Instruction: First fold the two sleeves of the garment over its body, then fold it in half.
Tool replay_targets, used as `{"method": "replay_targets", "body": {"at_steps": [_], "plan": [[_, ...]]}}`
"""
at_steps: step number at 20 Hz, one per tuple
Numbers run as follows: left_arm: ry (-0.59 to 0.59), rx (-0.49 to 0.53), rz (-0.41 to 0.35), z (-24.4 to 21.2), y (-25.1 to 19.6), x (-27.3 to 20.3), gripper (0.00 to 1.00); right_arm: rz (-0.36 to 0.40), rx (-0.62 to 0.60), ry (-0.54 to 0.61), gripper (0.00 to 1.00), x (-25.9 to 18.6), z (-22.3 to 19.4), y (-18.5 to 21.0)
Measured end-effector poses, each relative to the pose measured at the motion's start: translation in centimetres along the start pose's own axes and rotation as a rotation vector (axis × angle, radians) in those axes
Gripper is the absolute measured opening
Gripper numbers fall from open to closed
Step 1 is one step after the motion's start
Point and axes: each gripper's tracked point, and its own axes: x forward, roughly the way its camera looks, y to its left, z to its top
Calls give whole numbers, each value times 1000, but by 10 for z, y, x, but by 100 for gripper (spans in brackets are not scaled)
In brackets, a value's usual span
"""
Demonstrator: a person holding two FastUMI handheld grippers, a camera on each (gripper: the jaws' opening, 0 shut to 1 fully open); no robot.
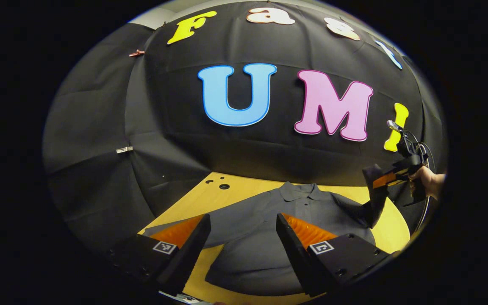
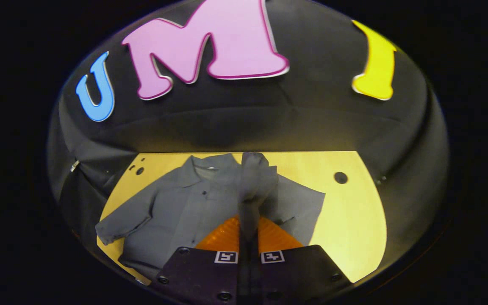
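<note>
The grey shirt (image 2: 193,203) lies flat on the tabletop (image 2: 345,212), collar toward the far wall, and it sits more on the left part of the board in the right gripper view. The right tool (image 2: 248,243) is closed on the right sleeve (image 2: 254,178) and holds it lifted above the shirt's body; the left gripper view shows the same sleeve (image 1: 375,195) hanging from that tool (image 1: 381,180), with a hand (image 1: 428,180) behind it. The left tool (image 1: 244,237) hangs over the lower body of the shirt with its jaws wide apart and nothing between them. The left sleeve (image 2: 121,226) lies spread out, not folded yet. The risk from here is that the thin cloth slips out of the pinch, or that the pull drags the whole shirt sideways, because nothing presses the body down. The sleeve may also land twisted; how much cloth the fingers hold I cannot see well, it seems only a small part. I can read no brand or label on the shirt.
</note>
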Motion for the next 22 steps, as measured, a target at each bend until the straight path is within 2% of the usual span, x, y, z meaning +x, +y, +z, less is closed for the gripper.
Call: {"method": "replay_targets", "body": {"at_steps": [5,8,9,17,20,22], "plan": [[10,0,39,-7,22,6,98,107,-95,20,5,40,-9,87],[25,4,59,-16,37,9,96,160,-20,59,5,68,-25,129],[34,-12,64,-21,41,10,98,170,-7,71,5,78,-31,140],[99,-74,116,-55,73,21,98,253,100,116,5,138,-78,202],[97,-84,129,-60,83,29,98,298,170,153,19,142,-93,223],[93,-95,144,-60,94,34,98,311,178,153,53,139,-96,232]]}}
